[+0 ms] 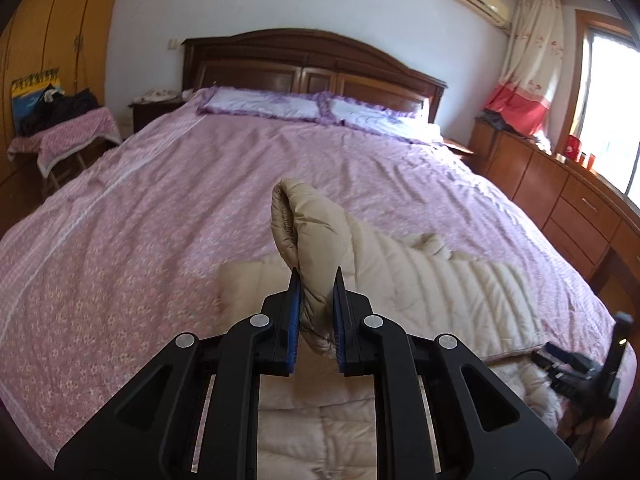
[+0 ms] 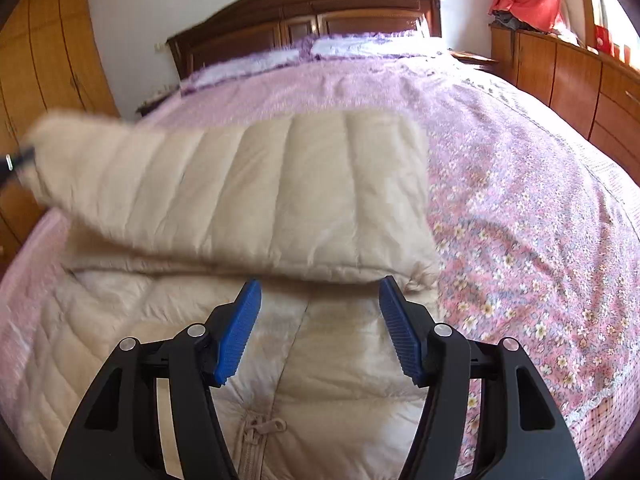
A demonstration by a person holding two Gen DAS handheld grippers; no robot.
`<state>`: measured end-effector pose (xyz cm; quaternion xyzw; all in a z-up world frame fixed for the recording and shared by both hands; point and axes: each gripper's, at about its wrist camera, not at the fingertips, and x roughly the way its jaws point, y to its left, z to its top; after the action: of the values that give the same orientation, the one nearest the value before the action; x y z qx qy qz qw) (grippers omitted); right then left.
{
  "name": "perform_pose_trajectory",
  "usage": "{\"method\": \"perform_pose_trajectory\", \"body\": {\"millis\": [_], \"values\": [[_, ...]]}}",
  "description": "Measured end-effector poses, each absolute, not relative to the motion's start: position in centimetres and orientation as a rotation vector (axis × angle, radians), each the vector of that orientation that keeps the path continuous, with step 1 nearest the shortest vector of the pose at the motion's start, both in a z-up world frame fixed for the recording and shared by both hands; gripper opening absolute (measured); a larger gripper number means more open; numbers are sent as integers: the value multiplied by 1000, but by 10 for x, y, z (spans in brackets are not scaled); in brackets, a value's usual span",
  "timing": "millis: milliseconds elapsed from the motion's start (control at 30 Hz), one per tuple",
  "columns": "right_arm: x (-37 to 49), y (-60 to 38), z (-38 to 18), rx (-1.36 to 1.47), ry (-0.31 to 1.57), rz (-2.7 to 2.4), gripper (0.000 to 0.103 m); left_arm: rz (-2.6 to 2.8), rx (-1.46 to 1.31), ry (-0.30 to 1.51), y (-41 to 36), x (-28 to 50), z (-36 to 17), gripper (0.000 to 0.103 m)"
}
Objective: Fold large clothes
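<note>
A beige quilted down jacket lies on the bed, zipper facing up. My left gripper is shut on the jacket's sleeve and holds it lifted, the cuff standing up above the fingers. In the right wrist view the sleeve stretches across the jacket body toward the left, where the left gripper shows at the edge. My right gripper is open and empty, low over the jacket's front near its folded edge. It also shows in the left wrist view at the right.
The bed has a pink floral cover and two purple-trimmed pillows by a dark wooden headboard. A wooden dresser runs along the right side. A small covered table and wardrobe stand at the left.
</note>
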<state>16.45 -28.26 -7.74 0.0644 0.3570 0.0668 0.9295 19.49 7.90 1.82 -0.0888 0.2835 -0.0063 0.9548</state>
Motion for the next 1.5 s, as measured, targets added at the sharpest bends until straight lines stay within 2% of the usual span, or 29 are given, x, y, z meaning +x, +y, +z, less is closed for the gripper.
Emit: {"method": "perform_pose_trajectory", "body": {"millis": [233, 400, 500, 533, 567, 633, 900, 967, 1033, 1133, 1267, 1367, 1500], "values": [[151, -279, -65, 113, 629, 96, 63, 36, -204, 648, 103, 213, -28, 14], [161, -278, -73, 102, 675, 55, 63, 48, -265, 765, 117, 231, -81, 20], [165, -278, -81, 98, 702, 51, 63, 46, -289, 774, 120, 231, -88, 23], [166, -278, -83, 92, 711, 56, 63, 53, -287, 776, 119, 231, -88, 28], [167, -276, -84, 88, 714, 58, 63, 80, -277, 784, 120, 231, -88, 44], [167, -273, -87, 79, 720, 58, 63, 130, -264, 797, 124, 230, -87, 61], [154, -255, -73, 21, 691, 82, 64, 35, -396, 783, 145, 186, -53, 61], [146, -250, -63, 27, 690, 134, 78, 0, -411, 767, 147, 172, -37, 61], [133, -245, -54, 36, 681, 186, 83, -48, -417, 755, 148, 149, -21, 61], [108, -235, -36, 9, 656, 210, 85, -109, -413, 748, 149, 116, -5, 62], [57, -228, -15, -3, 624, 222, 88, -149, -380, 718, 147, 54, 9, 68], [17, -237, -14, 10, 629, 219, 94, -161, -376, 720, 147, 16, 5, 70], [-24, -261, -25, 26, 638, 162, 95, -159, -333, 721, 143, -41, -12, 70]]}}
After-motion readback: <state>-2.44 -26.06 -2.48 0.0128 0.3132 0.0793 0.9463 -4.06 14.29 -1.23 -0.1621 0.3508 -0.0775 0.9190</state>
